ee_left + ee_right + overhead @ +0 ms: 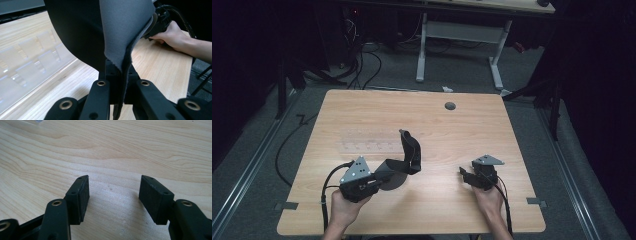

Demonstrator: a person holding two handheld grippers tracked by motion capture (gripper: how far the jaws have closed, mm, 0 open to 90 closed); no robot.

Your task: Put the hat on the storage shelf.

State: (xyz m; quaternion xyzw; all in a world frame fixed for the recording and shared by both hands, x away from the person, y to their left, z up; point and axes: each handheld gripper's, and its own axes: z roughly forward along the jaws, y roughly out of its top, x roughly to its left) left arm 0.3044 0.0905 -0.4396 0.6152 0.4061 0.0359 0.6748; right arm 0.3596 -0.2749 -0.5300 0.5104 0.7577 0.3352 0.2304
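- Grip first: your left tool (379, 181) is clenched on the edge of the dark grey cloth strip (408, 155), which arches up off the counter (437, 210) beside the clear plastic tray (367, 141). Keep that pinch firm.
- Your right tool (113, 195) stands released, nothing between its pads (83, 195), low over bare wood well apart from the strip.
- Bring the right one across to the free upper end, and take it near the edge.
- Close only once cloth sits fully between the pads, so it won't slip.
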